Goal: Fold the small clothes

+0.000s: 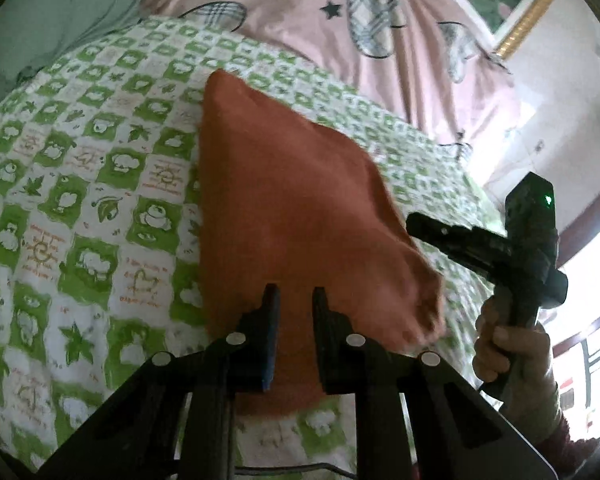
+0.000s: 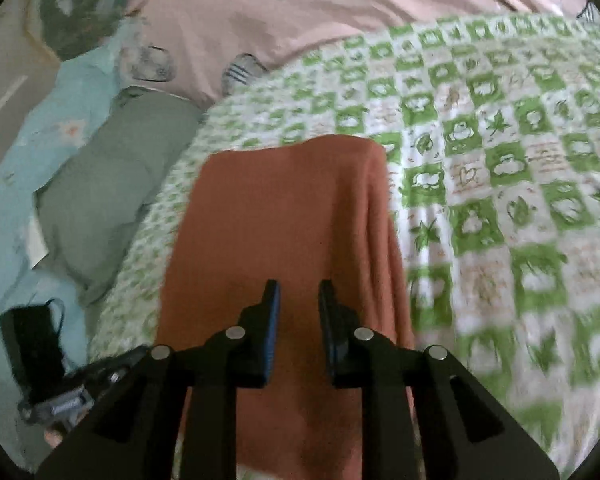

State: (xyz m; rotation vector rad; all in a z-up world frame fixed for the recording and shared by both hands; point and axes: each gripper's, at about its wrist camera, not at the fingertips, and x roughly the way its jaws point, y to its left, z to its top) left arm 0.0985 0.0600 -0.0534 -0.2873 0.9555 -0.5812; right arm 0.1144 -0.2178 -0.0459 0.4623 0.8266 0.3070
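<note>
Rust-orange folded cloth garment (image 1: 300, 216): lies on green-and-white checked patterned bedsheet (image 1: 80, 184). Left hand-held gripper (image 1: 296, 300) and right hand-held gripper (image 2: 299, 294): jaws narrowly parted, holding nothing. Pink printed quilt (image 1: 300, 4) at 12 o'clock; grey-green pillow (image 2: 112, 184) at 9 o'clock.

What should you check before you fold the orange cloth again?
1. Left tool open and empty: ok, there is a gap between the fingers and nothing in it.
2. Right tool open and empty: ok, same gap, nothing held.
3. Cloth lies on the green checked blanket: ok.
4. Cloth already folded: ok, the right wrist view shows a doubled edge along its right side.
5. Cloth flat and smooth: not ok, one corner near the right tool looks bunched, though blurred.
6. Far edges line up: cannot tell, the pictures are blurred.
</note>
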